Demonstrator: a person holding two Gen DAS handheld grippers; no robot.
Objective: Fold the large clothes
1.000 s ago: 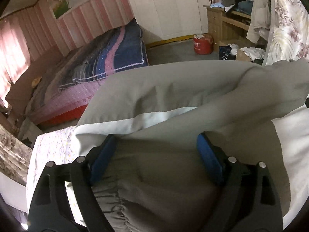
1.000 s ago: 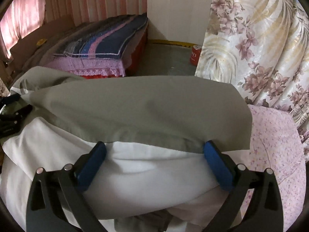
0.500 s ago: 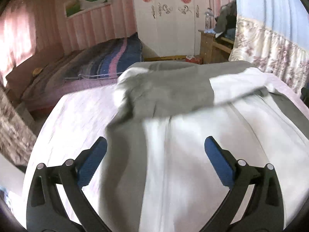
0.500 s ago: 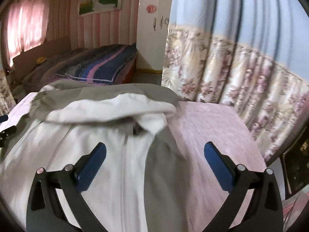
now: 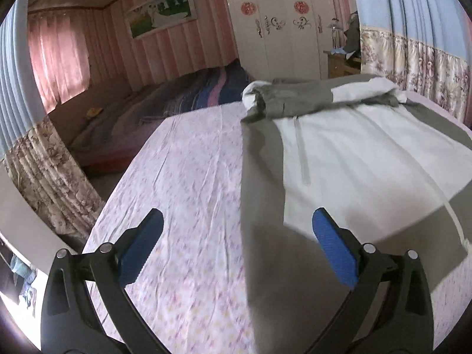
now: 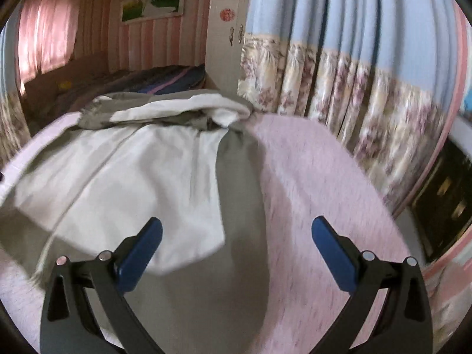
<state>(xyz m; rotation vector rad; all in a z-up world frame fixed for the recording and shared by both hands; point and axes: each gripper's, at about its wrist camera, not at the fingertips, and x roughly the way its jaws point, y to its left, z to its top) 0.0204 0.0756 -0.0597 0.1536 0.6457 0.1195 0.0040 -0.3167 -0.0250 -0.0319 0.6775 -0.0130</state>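
Note:
A large grey and white jacket (image 5: 339, 159) lies spread on the pink flowered bedsheet (image 5: 188, 177), its far end folded back into a bunched strip. It also shows in the right wrist view (image 6: 141, 177). My left gripper (image 5: 236, 244) is open and empty above the jacket's near left grey edge. My right gripper (image 6: 236, 247) is open and empty above the jacket's near right grey edge (image 6: 236, 206).
A second bed with a striped blanket (image 5: 206, 94) stands beyond. A white wardrobe (image 5: 283, 29) is at the back. Flowered curtains (image 6: 354, 88) hang close on the right, and another curtain (image 5: 50, 174) hangs on the left.
Both grippers let go of the folded-over far part of the jacket and pulled back toward its near end. The jacket now lies on the sheet.

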